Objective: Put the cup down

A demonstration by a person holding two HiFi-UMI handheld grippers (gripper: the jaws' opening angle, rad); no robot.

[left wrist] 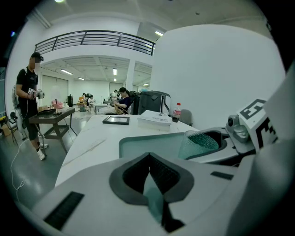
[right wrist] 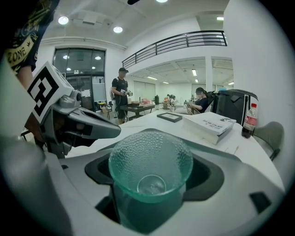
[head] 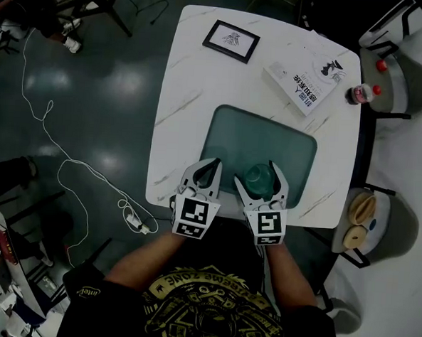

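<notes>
Clamping the cup (right wrist: 150,166) by its walls at the mat's (head: 284,144) 6 o'clock, right gripper (head: 259,177); probably light, slippery, breakable. Left gripper (head: 205,174) closed, empty.

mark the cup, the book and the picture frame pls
cup (right wrist: 150,166): right gripper view, on its dimpled inner wall.
book (head: 310,79): head view, middle of its white cover.
picture frame (head: 232,40): head view, on the print inside the black border.
</notes>
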